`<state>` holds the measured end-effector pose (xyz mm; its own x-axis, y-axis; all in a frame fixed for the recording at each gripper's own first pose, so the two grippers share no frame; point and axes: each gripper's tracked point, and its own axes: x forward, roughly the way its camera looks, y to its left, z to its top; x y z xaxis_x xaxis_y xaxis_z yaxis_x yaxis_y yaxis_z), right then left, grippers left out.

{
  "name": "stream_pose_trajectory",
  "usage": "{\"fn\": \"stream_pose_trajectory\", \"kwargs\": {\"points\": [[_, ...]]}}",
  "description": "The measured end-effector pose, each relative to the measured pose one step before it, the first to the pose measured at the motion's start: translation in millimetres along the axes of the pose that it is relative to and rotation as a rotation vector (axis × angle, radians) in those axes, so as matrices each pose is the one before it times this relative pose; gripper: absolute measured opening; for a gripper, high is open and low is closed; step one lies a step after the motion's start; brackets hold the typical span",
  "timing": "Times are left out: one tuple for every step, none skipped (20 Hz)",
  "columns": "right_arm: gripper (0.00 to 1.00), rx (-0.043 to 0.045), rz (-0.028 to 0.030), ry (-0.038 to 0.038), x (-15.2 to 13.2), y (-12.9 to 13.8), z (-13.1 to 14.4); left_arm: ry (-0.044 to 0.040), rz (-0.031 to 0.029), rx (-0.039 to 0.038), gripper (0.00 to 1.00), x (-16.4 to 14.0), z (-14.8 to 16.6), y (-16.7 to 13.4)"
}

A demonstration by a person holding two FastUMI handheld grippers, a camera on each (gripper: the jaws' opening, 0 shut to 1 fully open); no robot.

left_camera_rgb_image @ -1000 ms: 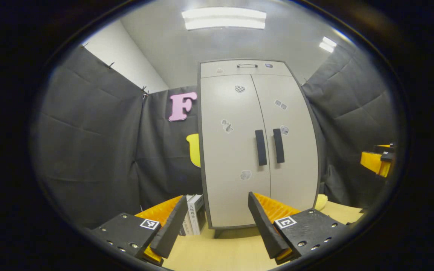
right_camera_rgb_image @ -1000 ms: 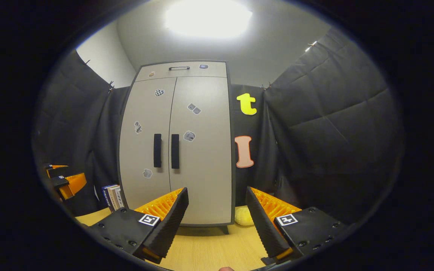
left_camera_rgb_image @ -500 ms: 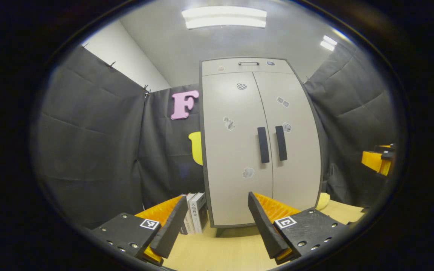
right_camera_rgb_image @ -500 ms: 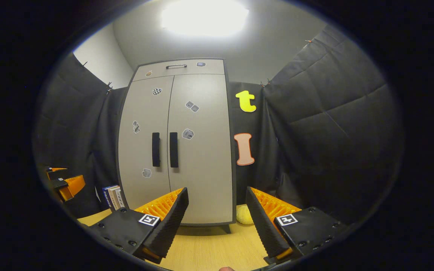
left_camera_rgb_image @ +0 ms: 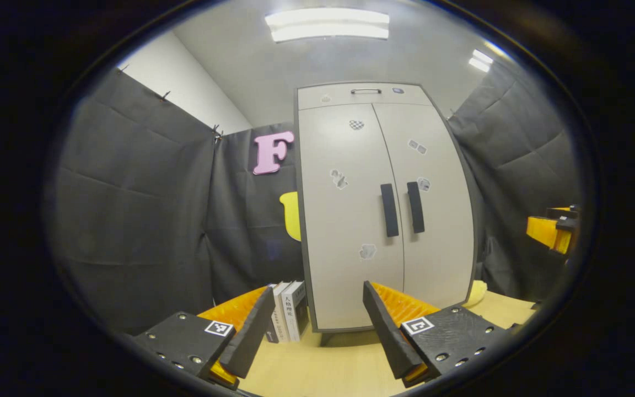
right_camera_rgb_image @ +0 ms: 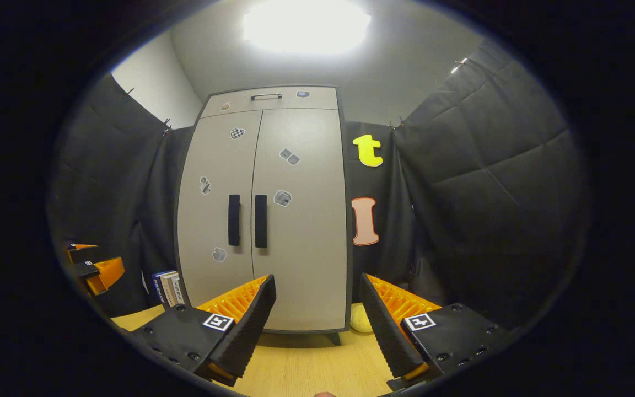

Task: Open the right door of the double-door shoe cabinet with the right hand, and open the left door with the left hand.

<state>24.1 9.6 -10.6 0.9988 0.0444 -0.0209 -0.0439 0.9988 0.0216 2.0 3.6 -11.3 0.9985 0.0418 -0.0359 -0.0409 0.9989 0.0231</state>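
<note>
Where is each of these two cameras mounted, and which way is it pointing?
Left gripper view: rides on the left gripper, looking along its open fingers at the shut shoe cabinet, which stands right of centre; the right gripper shows at the right edge.
Right gripper view: rides on the right gripper, facing the cabinet from the other side; the left gripper shows at the left edge.
Both share the cabinet, its two black handles, the books and the wooden table.

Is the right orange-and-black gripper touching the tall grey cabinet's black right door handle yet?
Apart. In the right gripper view the right gripper sits open, well short of the right door handle.
</note>
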Motion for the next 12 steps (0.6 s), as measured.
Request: {"fn": "stream_pose_trajectory", "kwargs": {"points": [[0.96, 0.00404, 0.00620, -0.00279, 3.48, 2.16, 1.89, 0.00083, 0.00465, -0.00163, 0.95, 0.49, -0.46, 0.64], [0.94, 0.00466, 0.00462, -0.00262, 4.06, 1.40, 3.27, 0.00109, 0.00672, -0.00025, 0.95, 0.57, -0.92, 1.11], [0.96, 0.00335, 0.00759, -0.00383, 4.52, 2.05, 3.61, -0.00056, 0.00697, 0.00109, 0.95, 0.27, 0.14, 1.08], [0.94, 0.00101, 0.00574, -0.00635, 4.02, 1.65, 4.12, -0.00002, 0.00669, 0.00176, 0.95, 0.66, -0.34, 1.15], [0.96, -0.00070, 0.00556, -0.00877, 4.25, 1.03, 5.11, -0.00025, 0.00668, 0.00244, 0.95, 0.53, -0.94, 0.88], [0.96, -0.00274, 0.00801, -0.01183, 4.59, 1.76, 5.39, 0.00188, 0.00539, 0.00352, 0.95, 0.41, -0.37, 0.96], [0.96, -0.00497, 0.00750, -0.01300, 5.10, 1.90, 5.27, 0.00048, 0.01040, 0.00390, 0.95, -0.49, -1.73, 2.26], [0.96, -0.00397, 0.00360, -0.01207, 4.78, 0.31, 5.22, -0.00118, 0.01273, 0.00268, 0.95, -0.64, 0.40, 5.49], [0.96, 0.00010, 0.00551, -0.00976, 5.15, 0.89, 4.44, -0.00172, 0.01332, 0.00211, 0.95, -2.26, 1.47, 10.09], [0.94, 0.00492, 0.00842, -0.00766, 5.60, 1.60, 4.95, -0.00155, 0.01496, 0.00229, 0.95, -5.28, 1.93, 10.04], [0.96, 0.00593, 0.00911, -0.00525, 6.97, 2.10, 3.47, -0.00072, 0.01501, 0.00239, 0.95, -6.03, -0.78, 4.97], [0.96, 0.00549, 0.00981, -0.00165, 7.23, 1.87, 3.34, -0.00015, 0.01558, 0.00160, 0.95, -3.32, 1.45, 6.16]]}}
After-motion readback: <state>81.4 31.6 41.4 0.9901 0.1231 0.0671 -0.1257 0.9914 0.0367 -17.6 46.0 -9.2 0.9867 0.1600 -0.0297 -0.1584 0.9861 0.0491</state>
